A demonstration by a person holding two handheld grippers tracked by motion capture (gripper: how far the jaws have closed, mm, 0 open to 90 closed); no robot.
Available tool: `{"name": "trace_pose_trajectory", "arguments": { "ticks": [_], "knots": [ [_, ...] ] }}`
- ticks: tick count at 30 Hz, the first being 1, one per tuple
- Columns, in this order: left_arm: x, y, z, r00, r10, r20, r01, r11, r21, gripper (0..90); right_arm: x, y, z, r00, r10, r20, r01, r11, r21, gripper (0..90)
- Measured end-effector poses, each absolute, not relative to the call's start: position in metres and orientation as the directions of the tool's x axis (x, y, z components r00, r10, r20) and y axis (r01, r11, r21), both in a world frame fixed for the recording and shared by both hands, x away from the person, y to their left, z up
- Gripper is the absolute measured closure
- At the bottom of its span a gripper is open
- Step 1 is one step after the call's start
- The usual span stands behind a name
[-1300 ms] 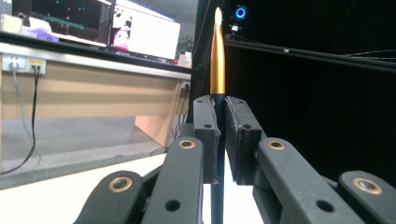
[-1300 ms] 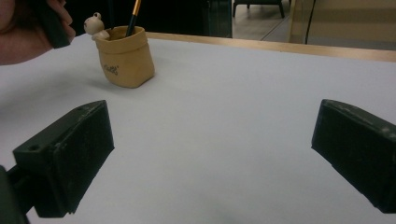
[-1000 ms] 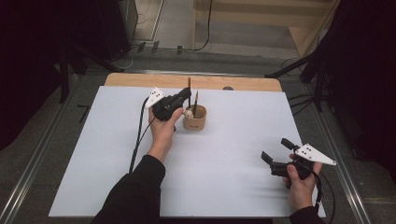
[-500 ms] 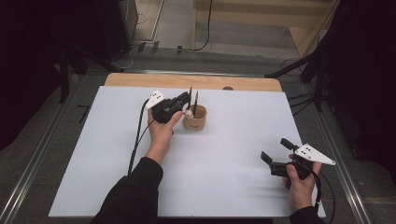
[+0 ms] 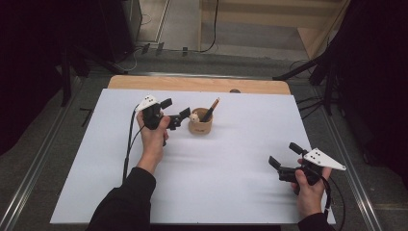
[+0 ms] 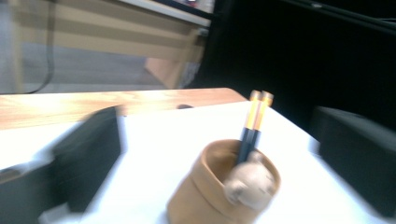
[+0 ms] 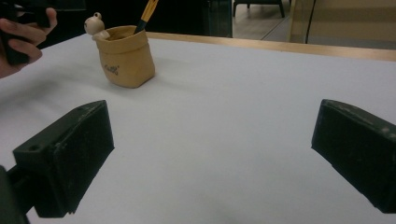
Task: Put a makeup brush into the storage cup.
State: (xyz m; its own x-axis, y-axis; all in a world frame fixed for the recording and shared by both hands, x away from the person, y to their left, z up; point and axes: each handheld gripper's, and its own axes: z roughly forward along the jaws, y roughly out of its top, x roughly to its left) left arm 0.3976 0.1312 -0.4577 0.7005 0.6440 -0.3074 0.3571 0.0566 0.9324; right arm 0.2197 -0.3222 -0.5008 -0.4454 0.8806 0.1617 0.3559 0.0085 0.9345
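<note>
I see the tan pen holder (image 5: 200, 126) upright on the white surface (image 5: 231, 168), toward the far middle. Its pencils (image 5: 210, 109) lean up and away to the right — long axis tilted, tips outward. A small bear figure (image 5: 194, 117) sits on the near-left rim. My left gripper (image 5: 175, 114) hovers just left of the holder, jaws spread, holding nothing. My right gripper (image 5: 285, 155) is released too, well apart at the near right corner — wide bare surface lies between. The wooden strip (image 5: 197, 84) marks the far edge.
</note>
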Motion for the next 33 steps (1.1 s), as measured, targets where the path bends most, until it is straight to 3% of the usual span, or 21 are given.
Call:
{"name": "trace_pose_trajectory", "arguments": {
  "ticks": [18, 33],
  "knots": [
    [0.356, 0.172, -0.461, 0.701, 0.678, -0.222, 0.313, -0.012, 0.950, 0.0, 0.220, -0.320, -0.501, -0.446, 0.882, 0.156, 0.355, 0.015, 0.935, 0.0],
    [0.319, 0.207, -0.472, 0.694, 0.689, -0.208, 0.293, -0.005, 0.956, 0.0, 0.221, -0.316, -0.502, -0.454, 0.877, 0.158, 0.358, 0.018, 0.933, 0.0]
  ]
}}
